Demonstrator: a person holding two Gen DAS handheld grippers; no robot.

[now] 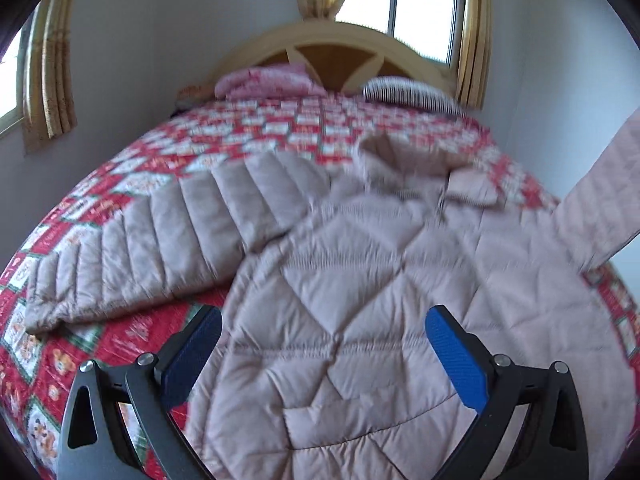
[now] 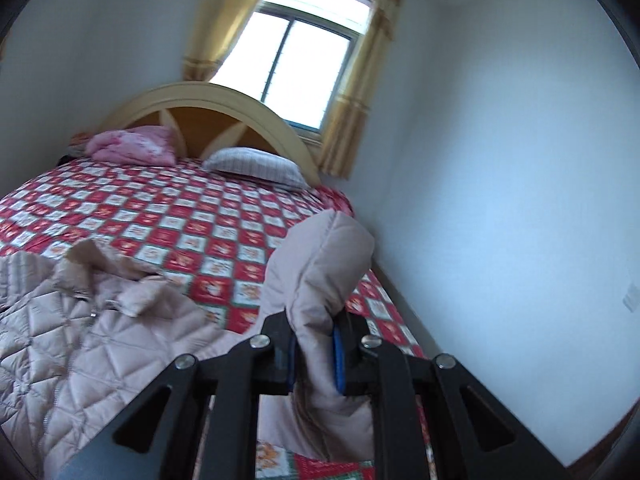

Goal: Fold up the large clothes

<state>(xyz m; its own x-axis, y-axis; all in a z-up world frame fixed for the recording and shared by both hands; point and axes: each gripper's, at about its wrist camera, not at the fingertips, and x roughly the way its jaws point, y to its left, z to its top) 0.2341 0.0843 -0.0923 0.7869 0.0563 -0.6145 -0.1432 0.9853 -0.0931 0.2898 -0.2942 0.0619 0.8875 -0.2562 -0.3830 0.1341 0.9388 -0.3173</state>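
your quilted beige jacket (image 1: 360,280) lies spread on the bed's red and white checked bedspread (image 1: 248,136), its body taking up the near part of the bed. one sleeve (image 1: 136,240) stretches flat across the cover to the left in your left wrist view. the other sleeve (image 2: 320,272) is lifted off the bed, and your right gripper (image 2: 314,354) is clamped on it, the cuff sticking up past the blue pads (image 2: 339,354). your left gripper (image 1: 324,356) hangs over the jacket's lower body with its jaws wide apart and nothing between them. at the far end, a pink bundle (image 2: 132,146) and a striped pillow (image 2: 256,166) rest against the arched wooden headboard (image 2: 208,96), well apart from the jacket. a white wall (image 2: 500,200) runs close along the bed's right edge beside the raised sleeve. a window (image 2: 300,52) with yellow curtains (image 2: 356,92) sits behind the headboard.
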